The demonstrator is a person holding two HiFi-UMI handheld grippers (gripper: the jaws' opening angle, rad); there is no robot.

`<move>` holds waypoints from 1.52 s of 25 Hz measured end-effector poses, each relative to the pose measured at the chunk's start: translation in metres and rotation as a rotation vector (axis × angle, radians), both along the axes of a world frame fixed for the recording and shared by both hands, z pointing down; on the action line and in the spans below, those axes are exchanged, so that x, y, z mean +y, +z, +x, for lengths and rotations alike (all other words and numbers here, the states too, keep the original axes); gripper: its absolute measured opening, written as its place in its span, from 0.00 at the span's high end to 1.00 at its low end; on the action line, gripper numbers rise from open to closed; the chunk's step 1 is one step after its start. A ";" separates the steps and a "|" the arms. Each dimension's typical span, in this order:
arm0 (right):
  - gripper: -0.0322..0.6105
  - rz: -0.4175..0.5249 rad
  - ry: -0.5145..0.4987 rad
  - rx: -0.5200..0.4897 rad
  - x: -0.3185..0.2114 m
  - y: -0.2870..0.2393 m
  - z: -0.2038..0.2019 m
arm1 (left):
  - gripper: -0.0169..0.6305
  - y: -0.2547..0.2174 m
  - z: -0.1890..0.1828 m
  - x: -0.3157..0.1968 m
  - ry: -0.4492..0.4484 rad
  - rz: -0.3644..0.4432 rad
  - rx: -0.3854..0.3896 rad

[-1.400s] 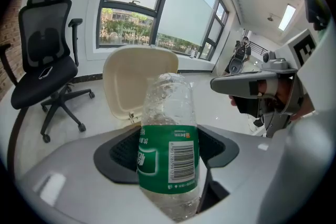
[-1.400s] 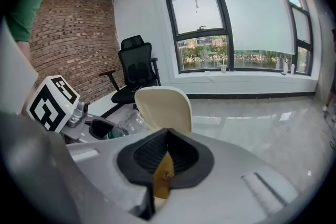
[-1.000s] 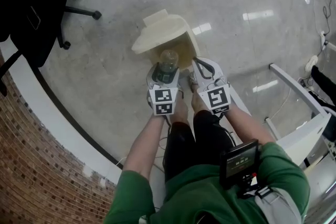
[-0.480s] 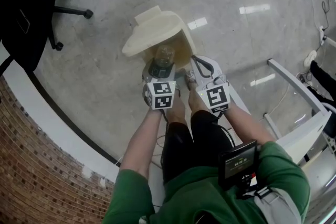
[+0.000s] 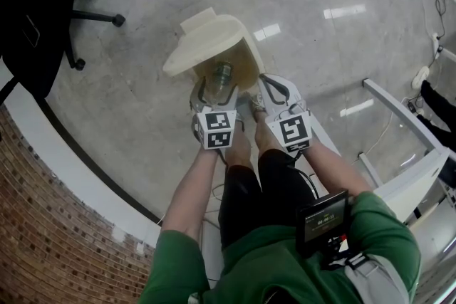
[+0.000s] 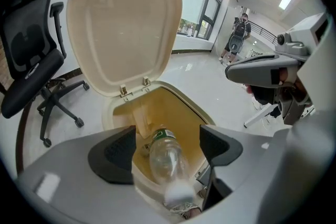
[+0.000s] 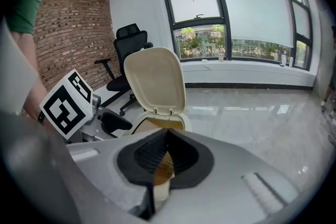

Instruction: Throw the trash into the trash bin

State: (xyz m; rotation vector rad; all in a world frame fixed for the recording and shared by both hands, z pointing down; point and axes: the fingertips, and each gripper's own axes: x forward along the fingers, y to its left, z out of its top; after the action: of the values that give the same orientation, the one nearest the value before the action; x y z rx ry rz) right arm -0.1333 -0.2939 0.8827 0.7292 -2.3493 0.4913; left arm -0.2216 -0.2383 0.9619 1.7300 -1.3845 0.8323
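The room had a pale polished stone floor [image 5: 142, 103], a brick wall [image 5: 43, 238] on the person's left and tall windows [image 7: 236, 8] beyond. A black office chair [image 5: 35, 11] stood well apart from the work. Just ahead of the person's feet stood a cream trash bin [image 6: 178, 96], its hinged lid [image 6: 123, 23] tipped up and back so that the yellowish inside lay open.

The left tongs [image 5: 216, 97] hung over the near rim of the bin, pointing steeply down into it. Their jaws were opening, and a clear plastic bottle [image 6: 164, 155] lay between them with a gap showing at each dark pad, so neither pad pressed on it. The bottle's long axis ran along the line the tongs pointed. Its green-labelled neck led down into the bin, and its base, blurred, lay nearest the camera. It was already partly below the rim, directly under the left tongs. As a judgement, the drop seemed under way, and little was left except for the bottle to clear the jaws.

The right tongs [image 7: 167, 155] hovered just beside the left pair, on the bin's right side. Their jaws were pressed together with nothing between them. They pointed at the bin's rim and played no part in the release. The left hand was plainly the nearer one to the bottle. Nothing stood between the bottle and the bin's floor, though how deep it had gone could not be told.
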 end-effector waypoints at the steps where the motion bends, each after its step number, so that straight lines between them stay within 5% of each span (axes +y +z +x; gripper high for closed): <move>1: 0.95 0.001 0.000 -0.001 0.000 -0.001 0.000 | 0.37 -0.001 0.000 0.000 0.000 -0.001 0.001; 9: 0.95 0.012 -0.005 -0.002 -0.002 -0.009 -0.001 | 0.38 -0.013 0.000 -0.005 -0.004 0.036 0.003; 15: 0.95 0.044 -0.009 -0.012 -0.009 -0.037 -0.006 | 0.58 -0.054 -0.012 -0.019 -0.028 0.131 -0.019; 26: 0.95 0.150 -0.005 -0.070 -0.025 -0.158 -0.023 | 0.92 -0.208 -0.037 -0.039 -0.104 0.352 -0.060; 38: 0.95 0.291 0.026 -0.186 -0.031 -0.317 -0.021 | 0.97 -0.388 -0.039 -0.041 -0.155 0.586 -0.043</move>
State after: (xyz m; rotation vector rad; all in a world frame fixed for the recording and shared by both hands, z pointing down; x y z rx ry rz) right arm -0.1545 -0.3245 0.5655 0.8790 -2.6222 0.2374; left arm -0.2611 -0.2795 0.5735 1.9984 -1.8953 0.3956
